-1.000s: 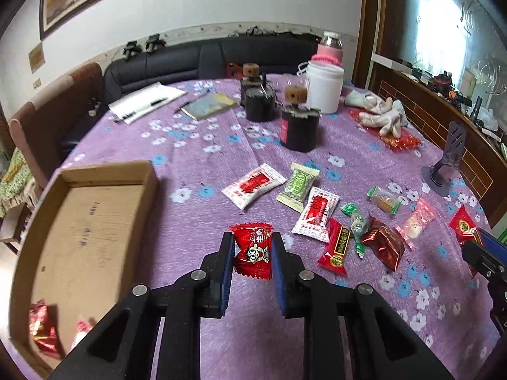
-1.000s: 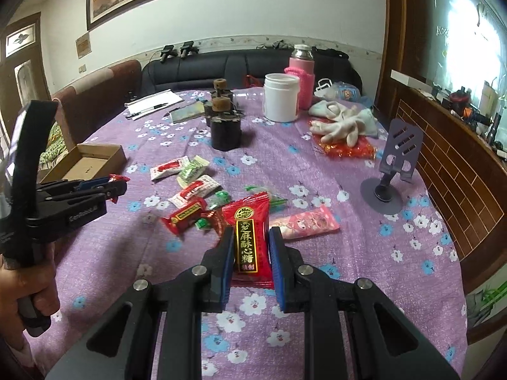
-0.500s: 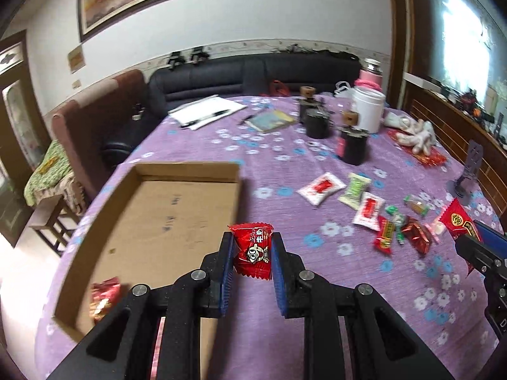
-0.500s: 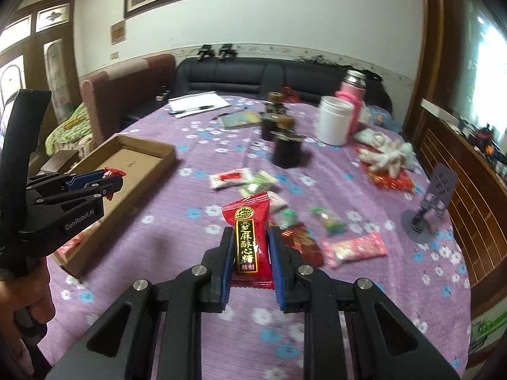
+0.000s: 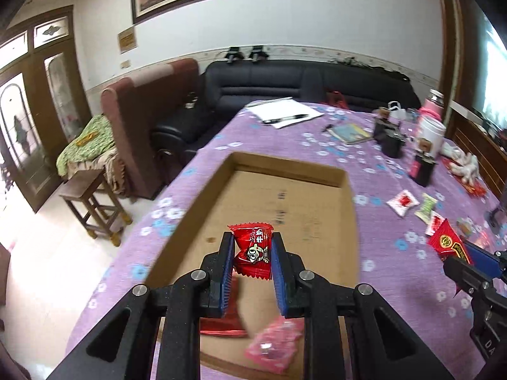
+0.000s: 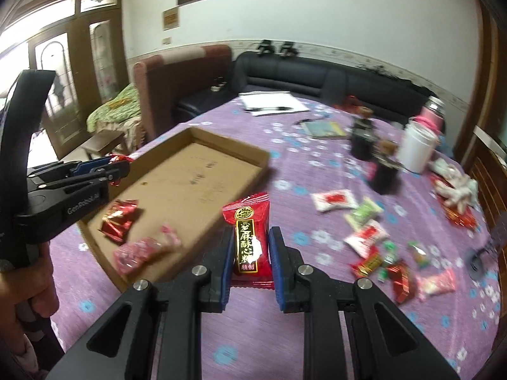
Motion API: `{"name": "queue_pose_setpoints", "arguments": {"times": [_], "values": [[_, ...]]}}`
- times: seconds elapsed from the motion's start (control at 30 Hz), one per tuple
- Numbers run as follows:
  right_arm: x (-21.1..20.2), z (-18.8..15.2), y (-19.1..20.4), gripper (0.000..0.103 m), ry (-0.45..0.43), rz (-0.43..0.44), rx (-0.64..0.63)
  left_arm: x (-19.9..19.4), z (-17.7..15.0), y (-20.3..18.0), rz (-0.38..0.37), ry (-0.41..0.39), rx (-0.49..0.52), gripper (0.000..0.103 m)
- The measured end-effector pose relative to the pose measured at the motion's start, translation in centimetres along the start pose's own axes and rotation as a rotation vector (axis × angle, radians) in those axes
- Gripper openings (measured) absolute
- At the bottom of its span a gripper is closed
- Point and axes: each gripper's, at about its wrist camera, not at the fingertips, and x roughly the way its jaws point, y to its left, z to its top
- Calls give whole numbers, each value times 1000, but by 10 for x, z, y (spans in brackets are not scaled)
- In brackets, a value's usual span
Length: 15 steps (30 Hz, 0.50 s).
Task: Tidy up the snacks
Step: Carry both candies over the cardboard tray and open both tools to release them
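The left gripper (image 5: 252, 255) pinches a small red candy (image 5: 253, 250) over the cardboard box (image 5: 286, 171), and the right gripper (image 6: 252, 253) squeezes a red snack pack (image 6: 250, 237) beside the box, both light, crinkly and best held mid-wrapper.

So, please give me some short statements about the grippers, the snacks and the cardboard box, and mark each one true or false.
1. The left gripper is shut on a small red candy packet. True.
2. The right gripper is empty. False: it is shut on a red sesame candy packet with a black label.
3. The shallow brown cardboard box already holds snacks. True: a dark red foil packet and a pink packet lie inside.
4. The white plastic jar stands in the box. False: it stands on the purple flowered tablecloth.
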Motion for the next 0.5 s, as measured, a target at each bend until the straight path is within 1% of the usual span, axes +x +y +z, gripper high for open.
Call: {"name": "queue_pose_setpoints", "arguments": {"times": [0.23,0.37,0.5], "values": [[27,23,45,21,-1,60,-72,14,-2,32,41,19,-38,23],[45,34,61,21,4,82,-92,21,-3,43,57,30,-50,23],[59,39,68,21,15,96,-95,29,-3,50,67,43,-58,23]]}}
